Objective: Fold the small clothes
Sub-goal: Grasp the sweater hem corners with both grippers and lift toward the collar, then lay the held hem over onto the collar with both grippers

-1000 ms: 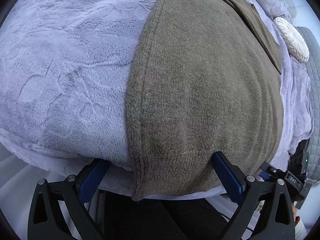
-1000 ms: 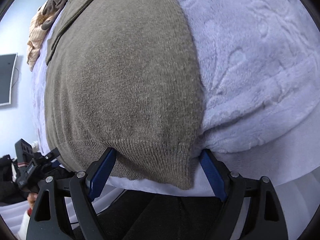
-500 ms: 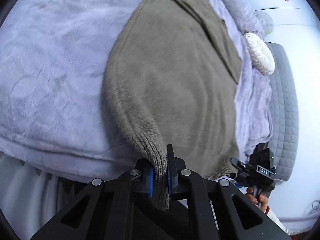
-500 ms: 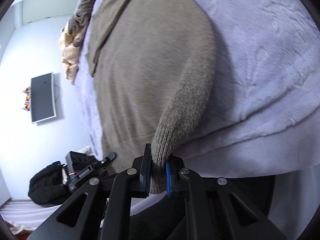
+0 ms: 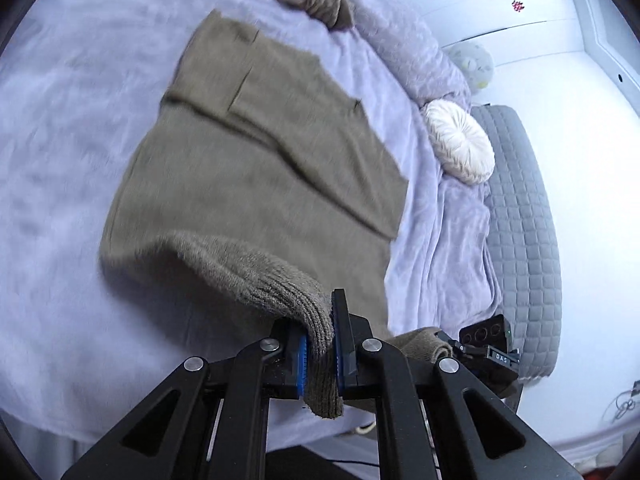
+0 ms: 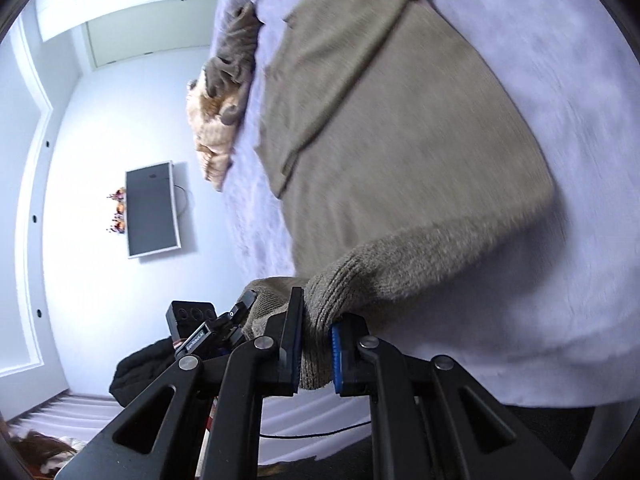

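Now both tongs, left [image 5: 320, 354] and right [image 6: 316, 354], clamped on sweater [image 5: 256, 168] hem corners.

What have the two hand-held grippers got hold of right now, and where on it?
Both grip the brown knit sweater by its ribbed bottom hem: left hand-held gripper on one corner, right hand-held gripper on the other.

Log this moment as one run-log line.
phase: hem lift | left gripper: shut on sweater hem | right gripper: shut on hem | surface: lavender blanket
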